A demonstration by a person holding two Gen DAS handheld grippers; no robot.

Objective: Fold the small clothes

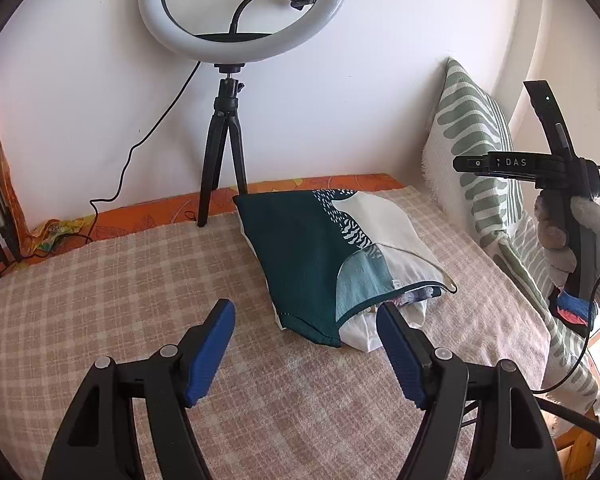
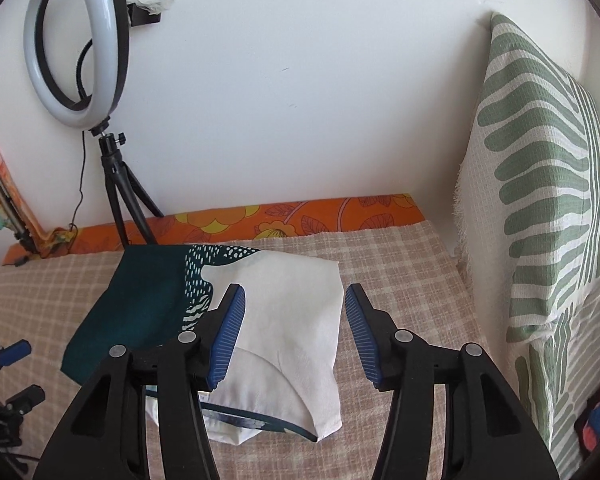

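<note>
Grippers both gape empty — left gripper (image 1: pixel 305 312) beside the folded cloth (image 1: pixel 324 256), right gripper (image 2: pixel 294 300) above it — on the checked bedspread (image 1: pixel 100 280).

Matt woven cloth garment (image 2: pixel 284 320); rough checked blanket (image 1: pixel 100 300); glossy plastic ring light (image 1: pixel 244 8).

Black left gripper (image 1: pixel 306 322), ribbed blue pads (image 1: pixel 210 354), silver rivets.

The folded garment (image 1: pixel 336 264) lies on the checked blanket (image 1: pixel 120 300), toward its far right part. Behind it, to the left, a ring light (image 1: pixel 244 8) stands on a tripod (image 1: pixel 222 160) against the wall. A pillow (image 1: pixel 476 152) leans upright along the blanket's right edge. Both grippers hang near the garment's near edge, the left gripper (image 1: pixel 306 350) left of the right gripper (image 2: pixel 292 334).
</note>
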